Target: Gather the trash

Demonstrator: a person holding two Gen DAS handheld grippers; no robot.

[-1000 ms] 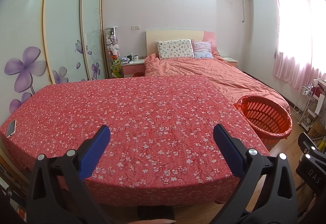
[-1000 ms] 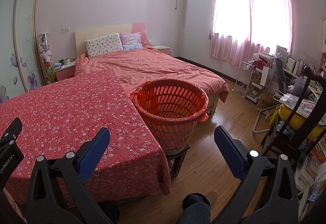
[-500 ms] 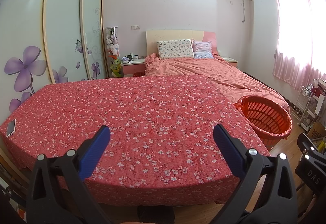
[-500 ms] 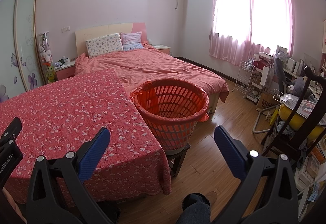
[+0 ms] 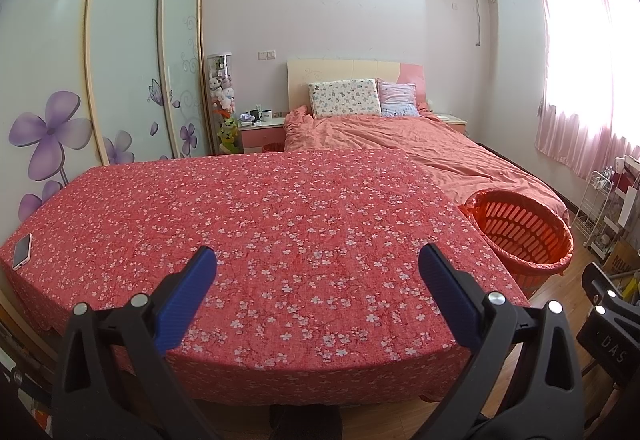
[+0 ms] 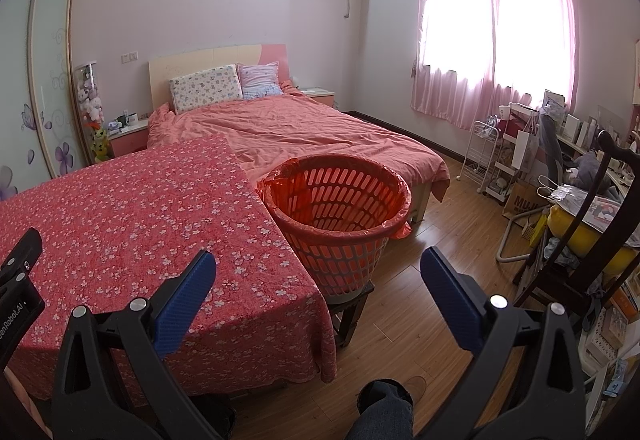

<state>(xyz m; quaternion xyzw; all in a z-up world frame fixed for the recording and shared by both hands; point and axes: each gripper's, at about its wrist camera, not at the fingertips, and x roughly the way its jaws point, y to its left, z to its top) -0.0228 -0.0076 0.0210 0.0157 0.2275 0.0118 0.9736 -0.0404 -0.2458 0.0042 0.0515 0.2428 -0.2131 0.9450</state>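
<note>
- Red floral cloth (image 5: 280, 240): it covers the table straight ahead of your left gripper (image 5: 318, 282). Its jaws are spread wide and hold nothing.
- Right gripper (image 6: 318, 282): its jaws are also spread wide and empty. They frame the cloth's corner and the bare floor (image 6: 400, 304).
- Basket (image 6: 340, 216): orange slotted plastic with a red liner folded over the rim. It stands ahead of your right jaws, between the two tips, touching or just beside the table's corner. From your left jaws it lies off to the right, beyond the right tip. It looks empty, and it rests on a small dark stool (image 6: 352, 312).
- Trash: none shows in either view. Nothing crumpled or loose lies on the cloth ahead of your left jaws.
- Phone (image 5: 22, 251): it lies flat at the cloth's far left edge, well left of your left jaws. Risk: you could take it for litter, being the only loose thing on the cloth. Leave it.
- Risk, basket: a push from your right jaws could tip it off the narrow stool.
- Risk, cloth: a low pinch could catch the fabric and drag it, phone included.
- Risk, clutter: the bags and papers to the right of your right jaws may not be trash. I cannot tell from here.
</note>
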